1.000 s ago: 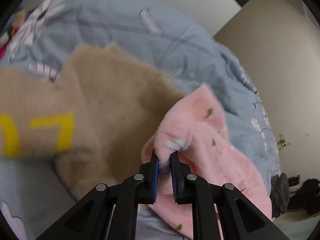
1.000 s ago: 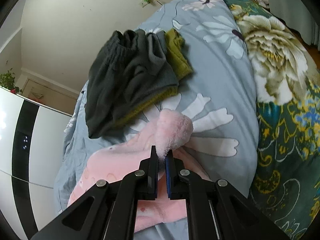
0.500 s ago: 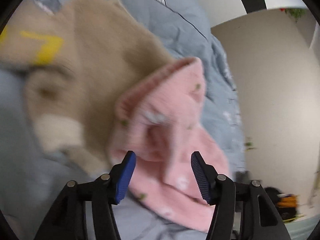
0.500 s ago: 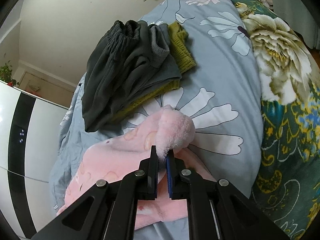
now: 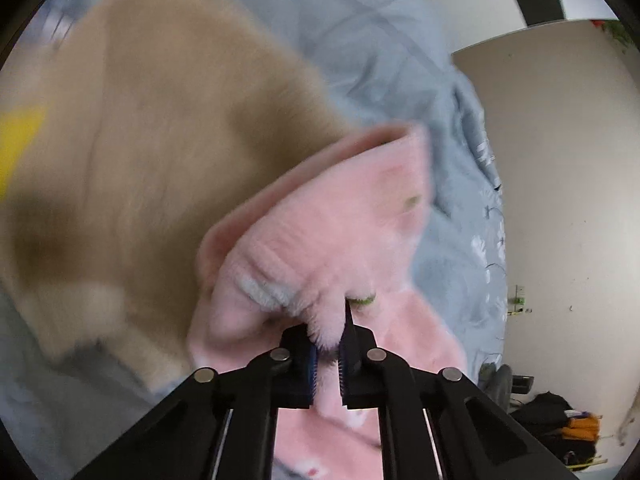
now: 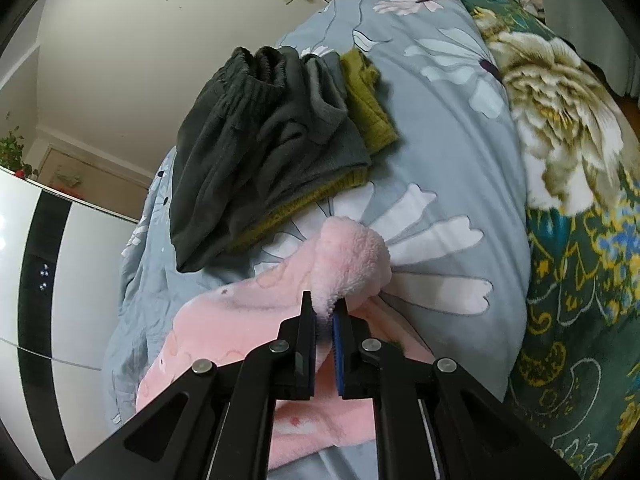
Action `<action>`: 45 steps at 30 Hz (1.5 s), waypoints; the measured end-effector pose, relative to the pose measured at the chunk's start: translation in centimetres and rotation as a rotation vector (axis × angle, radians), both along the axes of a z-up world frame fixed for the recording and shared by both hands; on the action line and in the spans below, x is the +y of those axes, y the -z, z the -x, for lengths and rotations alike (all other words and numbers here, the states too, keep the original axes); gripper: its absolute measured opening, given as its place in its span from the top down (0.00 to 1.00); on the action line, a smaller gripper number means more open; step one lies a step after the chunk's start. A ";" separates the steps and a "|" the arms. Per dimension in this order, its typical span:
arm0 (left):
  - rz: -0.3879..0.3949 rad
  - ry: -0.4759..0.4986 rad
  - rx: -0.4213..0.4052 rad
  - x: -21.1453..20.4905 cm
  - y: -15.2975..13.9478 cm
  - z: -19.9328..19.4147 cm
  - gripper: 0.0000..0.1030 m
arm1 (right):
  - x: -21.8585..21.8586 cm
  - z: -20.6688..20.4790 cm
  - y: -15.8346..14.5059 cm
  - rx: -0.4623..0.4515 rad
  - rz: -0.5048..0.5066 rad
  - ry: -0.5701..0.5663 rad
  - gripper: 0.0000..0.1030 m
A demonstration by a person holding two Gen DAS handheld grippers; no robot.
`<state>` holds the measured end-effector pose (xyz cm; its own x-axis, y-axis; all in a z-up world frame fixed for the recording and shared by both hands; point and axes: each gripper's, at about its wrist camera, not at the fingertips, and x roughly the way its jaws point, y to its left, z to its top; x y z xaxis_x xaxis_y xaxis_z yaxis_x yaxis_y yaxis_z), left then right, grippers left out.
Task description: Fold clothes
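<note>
A fluffy pink garment with small green and white marks lies on the grey-blue floral duvet. My left gripper is shut on a fold of it near the middle of the view. My right gripper is shut on another fluffy edge of the same pink garment, holding it just above the duvet. The rest of the garment spreads below and left of the right gripper.
A beige fleece top with yellow print lies left of the pink garment. A dark grey garment sits folded on an olive knit one further back. A green floral blanket lies to the right. A white cabinet stands at left.
My left gripper was shut on the pink garment, opened half a second ago, and is now shut on a fold of it again. My right gripper kept its hold and barely moved.
</note>
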<state>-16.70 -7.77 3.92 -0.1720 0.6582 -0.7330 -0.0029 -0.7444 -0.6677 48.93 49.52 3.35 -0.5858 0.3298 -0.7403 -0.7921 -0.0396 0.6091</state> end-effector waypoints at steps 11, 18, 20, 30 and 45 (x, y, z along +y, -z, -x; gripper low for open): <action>0.069 0.163 0.274 -1.5 -4.8 -5.8 0.93 | -1.0 -5.1 -6.4 0.052 -0.197 0.060 0.97; 0.110 0.040 -0.012 -4.6 4.0 -6.3 0.93 | -1.6 -6.1 0.4 0.020 -0.015 0.087 0.97; 0.091 0.029 0.011 -4.8 2.9 -6.3 0.93 | -1.7 -6.2 0.1 0.021 -0.027 0.085 0.97; 0.130 -0.027 0.017 -6.4 3.3 -6.0 0.93 | -3.3 -7.2 3.0 0.042 0.054 0.074 0.97; 0.111 -0.127 0.185 -4.2 -3.6 -1.9 0.93 | -3.8 -5.7 0.7 0.212 -0.055 -0.073 0.96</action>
